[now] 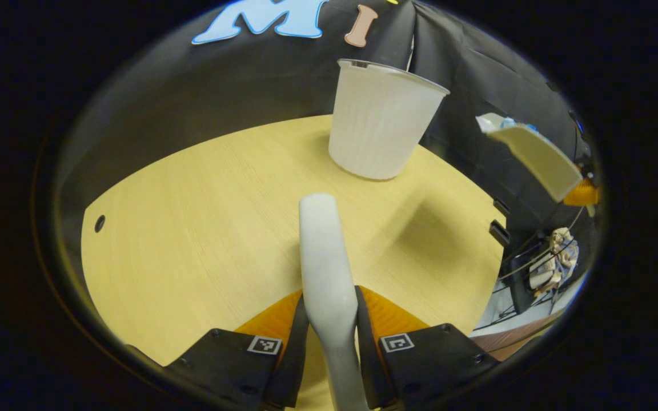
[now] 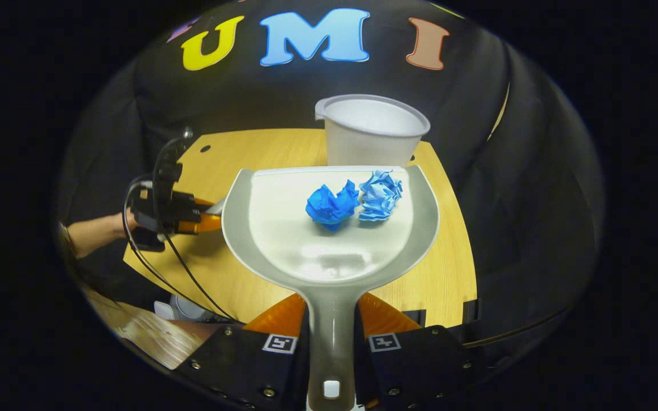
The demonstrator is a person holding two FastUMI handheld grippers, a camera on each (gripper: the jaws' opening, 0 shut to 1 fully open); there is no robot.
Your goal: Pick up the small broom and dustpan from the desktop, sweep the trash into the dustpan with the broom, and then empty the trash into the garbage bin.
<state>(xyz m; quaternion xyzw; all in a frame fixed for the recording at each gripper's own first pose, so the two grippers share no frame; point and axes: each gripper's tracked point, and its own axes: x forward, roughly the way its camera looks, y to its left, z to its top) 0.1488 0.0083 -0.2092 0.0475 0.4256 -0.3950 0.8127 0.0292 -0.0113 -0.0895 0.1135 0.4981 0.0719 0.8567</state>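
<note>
My left gripper [image 1: 330,297] is shut on the pale broom handle [image 1: 320,245], which sticks forward over the wooden desktop [image 1: 192,228]; the bristles are hidden. The white ribbed garbage bin [image 1: 380,128] stands at the desk's far edge. My right gripper [image 2: 332,305] is shut on the handle of the grey-white dustpan [image 2: 329,251], held level in the air just short of the bin [image 2: 370,134]. Two crumpled blue paper balls [image 2: 330,205] [image 2: 380,195] lie in the pan. In the left gripper view the raised dustpan [image 1: 534,157] hangs to the right of the bin.
The left gripper [image 2: 209,220], with a hand and black cables, hovers over the desk's left side in the right gripper view. A small round hole [image 1: 99,223] marks the desk's left corner. Clutter and cables [image 1: 554,260] lie on the floor beyond the right edge.
</note>
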